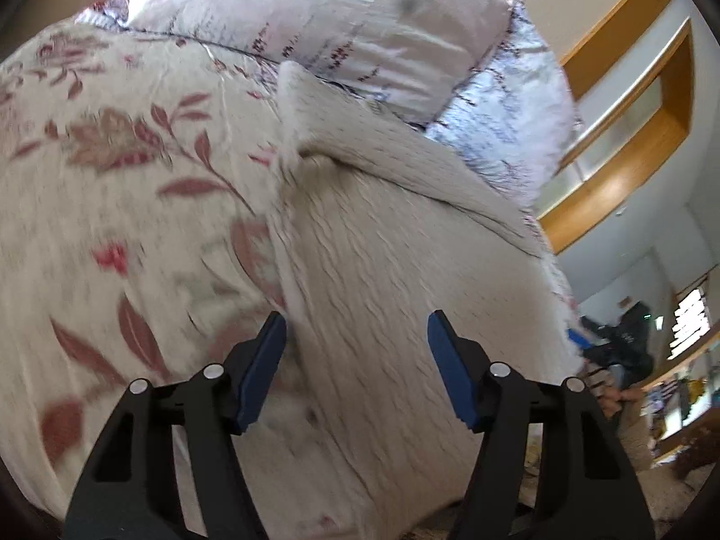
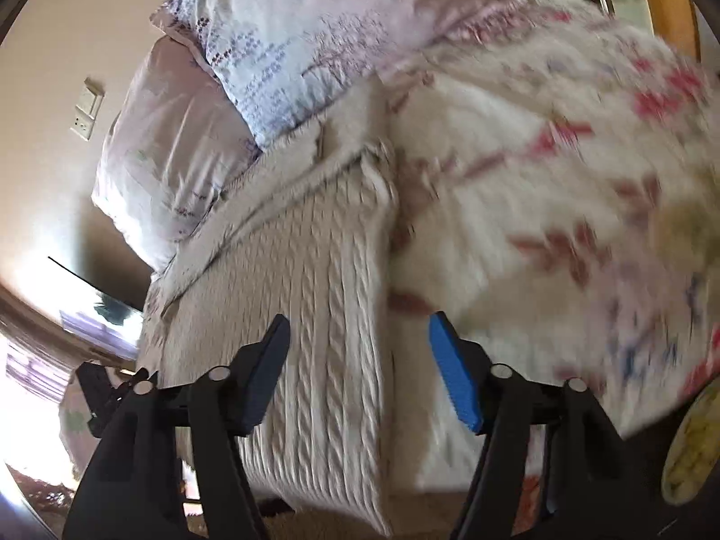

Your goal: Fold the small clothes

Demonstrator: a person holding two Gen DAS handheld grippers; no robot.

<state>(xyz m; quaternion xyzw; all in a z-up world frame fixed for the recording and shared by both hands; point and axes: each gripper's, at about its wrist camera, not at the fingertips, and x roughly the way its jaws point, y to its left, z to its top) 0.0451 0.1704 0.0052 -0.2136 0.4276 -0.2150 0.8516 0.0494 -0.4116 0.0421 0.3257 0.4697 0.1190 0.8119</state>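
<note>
Hovering over the bed with both tools, neither one holding anything. My left gripper (image 1: 355, 337) has its jaws standing wide, blue pads apart with only air between them; below and beyond them lies the cream cable-knit sweater (image 1: 382, 247). My right gripper (image 2: 357, 337) is likewise parted — its pads bracket the sweater's (image 2: 315, 270) long straight edge from above, but no cloth is pinched.

Sweater position: spread flat on the floral bedspread (image 1: 112, 180), body running from near my fingers up toward the pillows. In the left view its near edge sits just right of my left finger (image 1: 263, 360), and a folded flap crosses the upper part of the garment at an angle, leaving a raised crease. In the right view the cable pattern is sharp in the middle; the right-hand edge of the knit is a clean vertical line with bedspread (image 2: 562, 180) beyond it. The top end looks doubled over, layers stacked, though blur keeps me from counting them.

Surroundings: a pale lilac printed pillow (image 1: 315, 13) rests at the head of the bed, touching the sweater's far end; a second pillow (image 2: 171, 148) lies beside it in the right view. Wooden-framed window (image 1: 630, 112) at upper right of the left view. My other tool (image 2: 105, 387) shows at the lower left edge of the right view — dark, partly cut off.

Both views are motion-smeared, the bedspread most of all.
</note>
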